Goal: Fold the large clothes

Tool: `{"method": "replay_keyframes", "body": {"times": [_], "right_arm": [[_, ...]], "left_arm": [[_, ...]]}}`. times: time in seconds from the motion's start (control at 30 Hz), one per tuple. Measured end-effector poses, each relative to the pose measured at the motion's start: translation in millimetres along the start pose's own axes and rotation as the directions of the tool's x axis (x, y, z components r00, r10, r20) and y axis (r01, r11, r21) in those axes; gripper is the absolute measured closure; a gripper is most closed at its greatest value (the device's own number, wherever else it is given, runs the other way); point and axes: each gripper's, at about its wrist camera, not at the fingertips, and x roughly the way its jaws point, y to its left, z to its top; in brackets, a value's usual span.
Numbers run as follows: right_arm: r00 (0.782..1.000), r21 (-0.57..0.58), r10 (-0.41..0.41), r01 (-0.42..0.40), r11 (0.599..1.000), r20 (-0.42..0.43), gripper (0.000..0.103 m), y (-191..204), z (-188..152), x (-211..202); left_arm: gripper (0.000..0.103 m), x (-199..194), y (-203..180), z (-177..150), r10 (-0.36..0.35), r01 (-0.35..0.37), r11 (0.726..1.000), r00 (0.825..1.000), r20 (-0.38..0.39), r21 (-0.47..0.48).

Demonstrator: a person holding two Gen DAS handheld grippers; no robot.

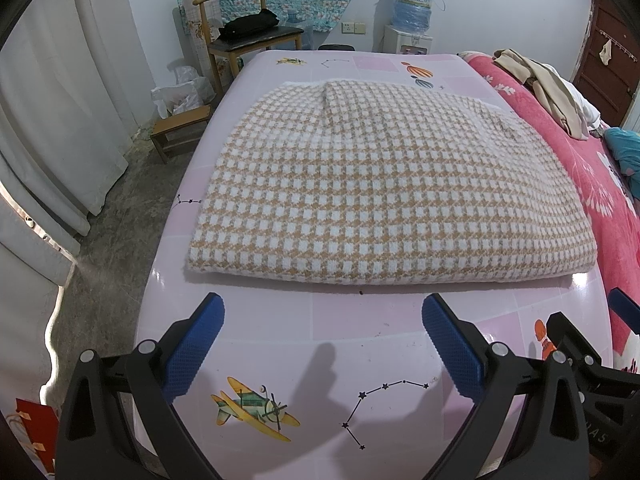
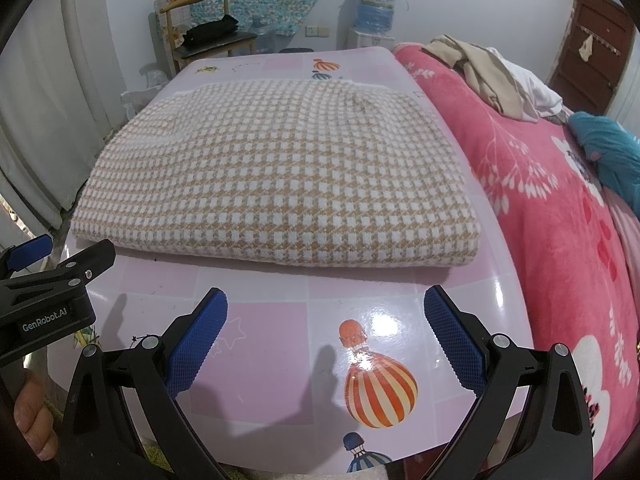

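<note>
A thick knitted garment in a tan-and-white houndstooth check point(image 1: 384, 184) lies folded into a neat rectangular stack in the middle of a glossy pink table printed with airplanes, hot-air balloons and star constellations point(image 1: 360, 336), its rounded folded edge facing the cameras and a bare strip of tabletop between it and both tools. The left gripper point(image 1: 322, 340), black-framed with blue textured pads, hovers over the near edge of the table with its jaws spread wide and nothing between them. The right gripper point(image 2: 326, 334) sits just beside it, likewise wide open and empty, above a striped orange balloon print point(image 2: 380, 392). A hand point(image 2: 34, 412) grips the left tool's handle at the lower left of the right wrist view. To the right, touching the table's side, runs a pink floral blanket point(image 2: 552, 216) with beige clothes point(image 2: 488, 76) heaped on it. Beyond the table stand a wooden chair point(image 1: 248, 36) and a blue water jug point(image 1: 414, 4).
</note>
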Motion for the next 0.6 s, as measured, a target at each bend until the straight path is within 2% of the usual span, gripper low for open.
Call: {"method": "replay_keyframes", "body": {"times": [0.6], "right_arm": [[1.000, -0.004, 0.001, -0.001, 1.000, 0.001, 0.008, 0.6, 0.9, -0.7]], "left_arm": [[0.006, -1.7, 0.2, 1.6, 0.004, -0.004, 1.000, 1.000, 0.003, -0.005]]}}
